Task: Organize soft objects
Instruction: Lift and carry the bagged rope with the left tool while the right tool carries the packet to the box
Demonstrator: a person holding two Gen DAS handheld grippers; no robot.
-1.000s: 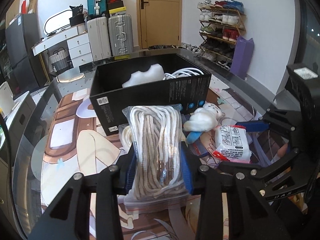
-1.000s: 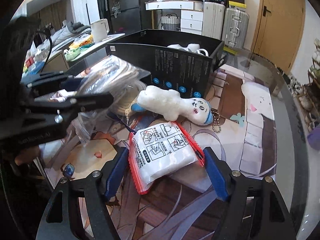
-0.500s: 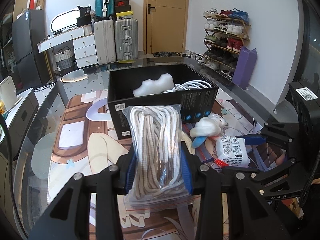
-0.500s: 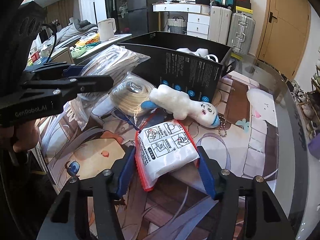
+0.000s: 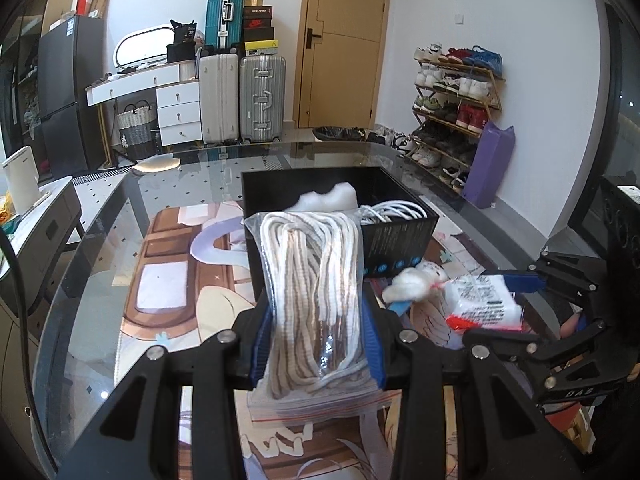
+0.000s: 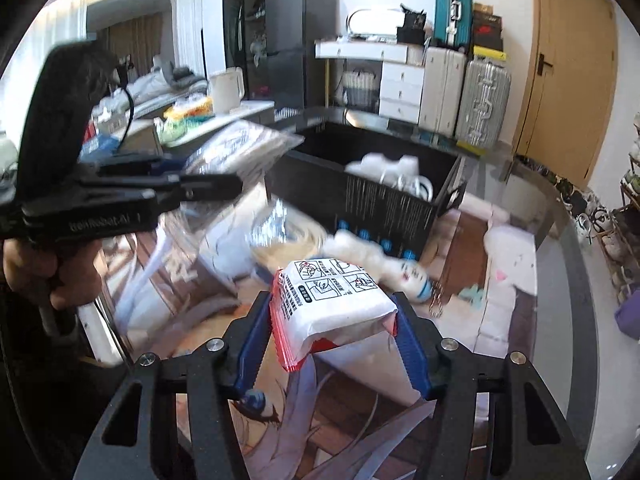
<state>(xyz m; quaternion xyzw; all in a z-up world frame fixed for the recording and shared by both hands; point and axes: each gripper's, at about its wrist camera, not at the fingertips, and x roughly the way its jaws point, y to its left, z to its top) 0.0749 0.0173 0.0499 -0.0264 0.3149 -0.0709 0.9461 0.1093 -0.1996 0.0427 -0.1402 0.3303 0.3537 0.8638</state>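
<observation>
1. Left gripper (image 5: 316, 344): blue-padded fingers (image 5: 262, 344) clamped on both sides of a clear zip bag of rope (image 5: 316, 300). Bag stands upright between the jaws, lifted off the table, its top edge overlapping the near wall of the black box in the left wrist view. Rope is cream and tan, coiled in long loops.
2. Right gripper (image 6: 334, 344): blue pads (image 6: 412, 354) pinched on a white packet with red edging (image 6: 332, 304), printed with black instruction pictures. Packet is raised above the mat and tilted, one red corner hanging down.
3. From the right wrist view the left gripper (image 6: 224, 188) shows side-on at left, a bare hand (image 6: 52, 276) on its handle; the rope bag (image 6: 236, 152) there is motion-blurred.
4. Anime-print mat (image 5: 168, 292) covers the glass table (image 5: 100, 216) below both grippers.
5. On the mat, just in front of the box: a white plush toy with a blue end (image 6: 376, 260), lying on its side, and beside it a second clear bag holding pale coiled cord (image 6: 288, 236); blurred, contact between them unclear.
6. Black box (image 5: 400, 236), open-topped, mid-table. Inside: a white foam-like lump (image 5: 332, 200) and a white cable coil (image 5: 392, 210).
7. Far: suitcases (image 5: 262, 98), white drawers (image 5: 178, 110), wooden door (image 5: 344, 40), shoe rack (image 5: 456, 96).
</observation>
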